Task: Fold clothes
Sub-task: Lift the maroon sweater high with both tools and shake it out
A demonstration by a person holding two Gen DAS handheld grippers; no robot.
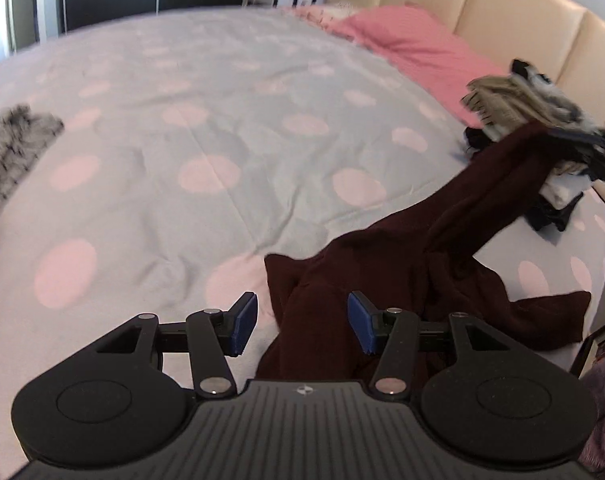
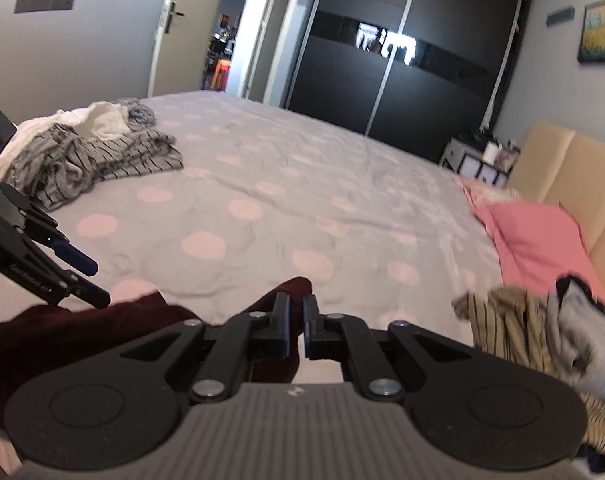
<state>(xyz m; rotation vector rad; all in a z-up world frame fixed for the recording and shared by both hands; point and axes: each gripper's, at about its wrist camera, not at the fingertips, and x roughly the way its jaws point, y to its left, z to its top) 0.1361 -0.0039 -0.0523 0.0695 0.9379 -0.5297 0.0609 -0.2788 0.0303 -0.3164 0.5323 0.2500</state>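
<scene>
A dark maroon garment (image 1: 402, 280) lies crumpled on the near edge of the bed, with one part stretched up towards the right. My left gripper (image 1: 302, 320) is open just above it, blue pads (image 1: 244, 322) apart, the cloth lying under and between them without being pressed. In the right wrist view the same garment (image 2: 62, 332) spreads to the left, and my right gripper (image 2: 297, 312) is shut on a fold of it. The left gripper (image 2: 96, 282) shows there at the left edge, jaws apart.
The bed has a grey cover with pink dots (image 1: 222, 140). A pile of unfolded clothes (image 2: 542, 332) lies by the pink pillow (image 2: 534, 240) and beige headboard (image 2: 574, 168). Grey striped clothes (image 2: 102, 156) lie at the far left. A dark wardrobe (image 2: 402, 60) stands behind.
</scene>
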